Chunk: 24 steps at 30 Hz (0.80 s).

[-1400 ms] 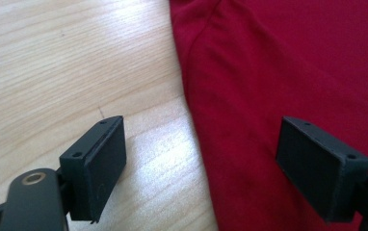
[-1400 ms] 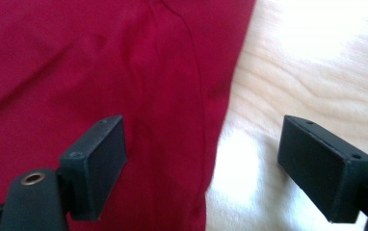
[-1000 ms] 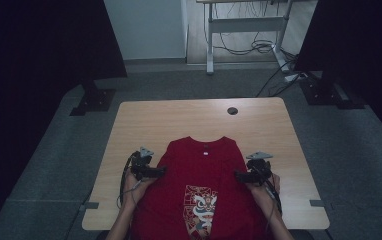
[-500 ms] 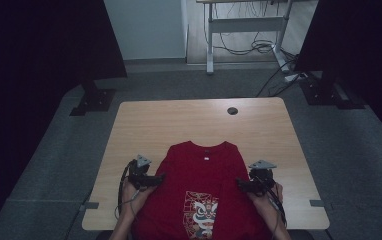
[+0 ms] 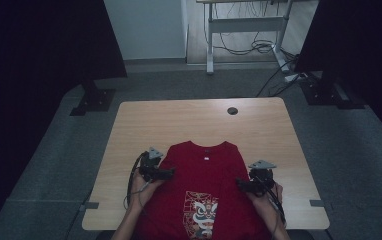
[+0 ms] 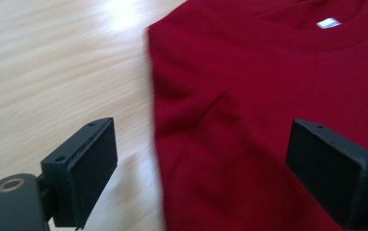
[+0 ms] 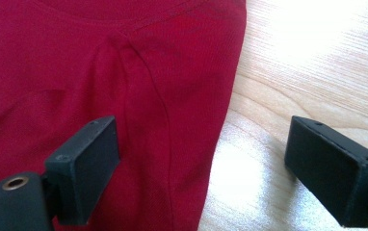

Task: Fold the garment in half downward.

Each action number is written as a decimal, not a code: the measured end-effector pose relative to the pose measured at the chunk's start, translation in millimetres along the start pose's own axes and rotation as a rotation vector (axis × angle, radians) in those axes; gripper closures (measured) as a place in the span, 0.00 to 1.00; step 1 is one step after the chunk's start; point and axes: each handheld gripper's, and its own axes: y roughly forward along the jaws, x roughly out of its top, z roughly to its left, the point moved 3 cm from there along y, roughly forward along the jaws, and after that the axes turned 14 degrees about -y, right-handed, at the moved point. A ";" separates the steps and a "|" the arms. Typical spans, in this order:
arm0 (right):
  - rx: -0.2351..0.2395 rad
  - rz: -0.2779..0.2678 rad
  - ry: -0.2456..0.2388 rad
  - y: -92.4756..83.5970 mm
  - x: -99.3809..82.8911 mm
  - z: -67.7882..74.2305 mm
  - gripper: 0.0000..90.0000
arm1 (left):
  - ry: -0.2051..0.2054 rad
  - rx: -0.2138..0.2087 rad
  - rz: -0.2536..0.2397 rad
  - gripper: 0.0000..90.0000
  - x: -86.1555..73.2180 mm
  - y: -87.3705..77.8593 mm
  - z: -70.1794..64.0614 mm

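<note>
The red shirt runs off the bottom frame edge, its sleeves tucked unseen, between the left claw and right claw, both gaping wide and empty.

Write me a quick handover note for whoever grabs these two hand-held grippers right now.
Left hand-held gripper: open, jaws astride the left edge of the red T-shirt, gripping nothing.
Right hand-held gripper: open, astride the right edge, gripping nothing.
T-shirt: flat, print up, collar pointing away, on the near half of the table; its hem runs off the near edge.
Done: shirt laid out, sleeves apparently tucked in.
Left: probably pinch both side edges and fold the shirt.
</note>
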 end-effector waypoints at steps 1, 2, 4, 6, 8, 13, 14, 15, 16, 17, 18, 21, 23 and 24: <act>0.000 0.000 0.000 0.0 0.0 0.0 0.13 | 0.006 0.001 0.004 0.12 6.2 10.3 -10.3; 0.000 0.000 0.000 0.0 0.0 0.0 0.13 | 0.006 0.001 0.004 0.12 6.2 10.3 -10.3; 0.000 0.000 0.000 0.0 0.0 0.0 0.13 | -0.004 0.027 0.009 0.12 9.1 18.2 -13.7; -0.002 0.000 0.001 -0.1 -0.1 0.1 0.13 | 0.001 0.084 0.028 0.11 9.7 29.2 -11.3; -0.002 0.000 0.002 -0.1 -0.1 0.1 0.13 | -0.052 0.071 0.021 0.10 10.4 30.7 -2.9; -0.002 0.000 0.003 -0.2 -0.2 0.1 0.13 | -0.098 0.084 0.018 0.10 10.0 27.4 14.8; -0.002 0.000 0.003 -0.2 -0.2 0.1 0.13 | -0.098 0.084 0.018 0.10 10.0 27.4 14.8; -0.002 0.000 0.003 -0.2 -0.2 0.1 0.13 | -0.142 0.128 0.010 0.10 5.9 16.5 43.0; -0.002 0.000 0.003 -0.2 -0.2 0.1 0.13 | -0.142 0.128 0.010 0.10 5.9 16.5 43.0; -0.003 0.001 0.003 -0.3 -0.2 0.2 0.13 | -0.142 0.128 0.010 0.10 5.9 16.5 43.0; -0.003 0.001 0.003 -0.3 -0.2 0.2 0.13 | -0.142 0.128 0.010 0.10 5.9 16.5 43.0; -0.003 0.001 0.003 -0.2 -0.2 0.1 0.13 | -0.161 0.135 -0.021 0.07 -0.2 9.4 59.0; -0.003 0.001 0.003 -0.2 -0.2 0.1 0.13 | -0.154 0.129 -0.039 0.07 -3.4 7.3 61.8; -0.004 0.001 0.003 -0.2 -0.2 0.1 0.13 | -0.154 0.129 -0.039 0.07 -3.4 7.3 61.8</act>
